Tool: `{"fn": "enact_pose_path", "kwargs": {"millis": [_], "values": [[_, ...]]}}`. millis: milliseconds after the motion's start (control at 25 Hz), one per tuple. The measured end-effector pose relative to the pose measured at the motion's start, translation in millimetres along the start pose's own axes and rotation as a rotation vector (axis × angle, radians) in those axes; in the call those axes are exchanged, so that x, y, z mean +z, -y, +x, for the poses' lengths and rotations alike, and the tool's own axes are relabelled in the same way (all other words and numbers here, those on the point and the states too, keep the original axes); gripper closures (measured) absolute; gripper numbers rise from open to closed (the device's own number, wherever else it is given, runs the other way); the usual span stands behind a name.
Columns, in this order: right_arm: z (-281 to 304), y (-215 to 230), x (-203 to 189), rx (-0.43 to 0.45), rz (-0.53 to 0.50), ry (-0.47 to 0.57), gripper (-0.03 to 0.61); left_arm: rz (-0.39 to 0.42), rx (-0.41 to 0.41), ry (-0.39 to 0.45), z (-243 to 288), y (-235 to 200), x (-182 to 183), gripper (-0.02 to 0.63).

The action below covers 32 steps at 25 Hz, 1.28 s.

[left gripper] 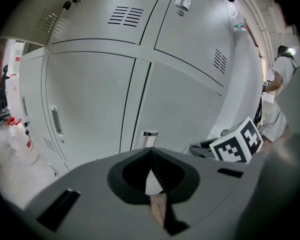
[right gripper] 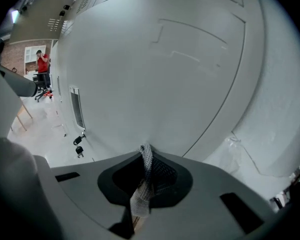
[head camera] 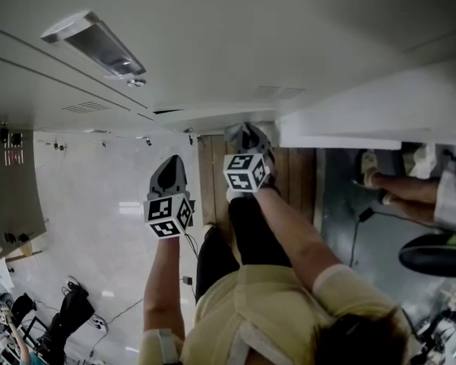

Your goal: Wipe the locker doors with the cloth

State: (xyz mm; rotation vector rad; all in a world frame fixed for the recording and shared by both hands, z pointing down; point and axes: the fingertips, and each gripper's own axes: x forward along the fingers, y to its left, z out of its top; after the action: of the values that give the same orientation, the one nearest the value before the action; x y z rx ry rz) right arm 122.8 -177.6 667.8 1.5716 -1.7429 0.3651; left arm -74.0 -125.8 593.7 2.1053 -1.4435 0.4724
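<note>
1. In the right gripper view, the right gripper [right gripper: 145,153] is pinching its fingers [right gripper: 117,176] shut on a strip of grey mesh cloth [right gripper: 142,189]. The cloth's top end is touching the pale locker door [right gripper: 165,69] at frame centre.
2. Only this view is catching the keys [right gripper: 78,145] dangling at the left edge of that door, just below a narrow handle slot [right gripper: 76,106].
3. In the left gripper view, the left gripper [left gripper: 151,153] is pressing its fingers [left gripper: 132,173] together with nothing gripped between them. It is pointing at several locker doors [left gripper: 90,99] and is not touching them.
4. This view alone is showing the vent slots [left gripper: 126,15] on an upper door, and the right gripper's marker cube [left gripper: 238,143] is poking in at the right middle.
5. The head view is giving no sight of the cloth, but it is showing the pose. Both arms are reaching forward side by side at frame centre.
6. The left gripper [head camera: 170,164] is sitting lower and further left on a bare forearm [head camera: 163,280].
7. The right gripper [head camera: 248,134] is stretching higher up the frame, close to the white surface filling the top.
</note>
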Motion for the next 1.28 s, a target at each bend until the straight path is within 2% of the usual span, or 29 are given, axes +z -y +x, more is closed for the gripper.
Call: {"fn": "enact_pose_path", "kwargs": {"millis": [440,560,920,1280], "values": [[-4.7,20.9,-7.8,-0.119,0.167,-0.037,0.560,-0.005,0.003,0.002,-1.4,2.8,-2.5,0.627],[-6.7,23.9,-9.7,-0.128,0.209,-0.044,0.560,-0.014,0.009,0.008,-2.2,1.5,-3.1,0.627],[-31.0,17.5,-20.6,-0.055,0.157,-0.015,0.560,-0.055,0.043,0.024,-11.9,-13.8,-8.5,0.627],[-48.1,-26.7,-7.9,0.061,0.093,0.050,0.560,-0.101,0.087,0.038,-28.6,-34.8,-17.7,0.627]]}}
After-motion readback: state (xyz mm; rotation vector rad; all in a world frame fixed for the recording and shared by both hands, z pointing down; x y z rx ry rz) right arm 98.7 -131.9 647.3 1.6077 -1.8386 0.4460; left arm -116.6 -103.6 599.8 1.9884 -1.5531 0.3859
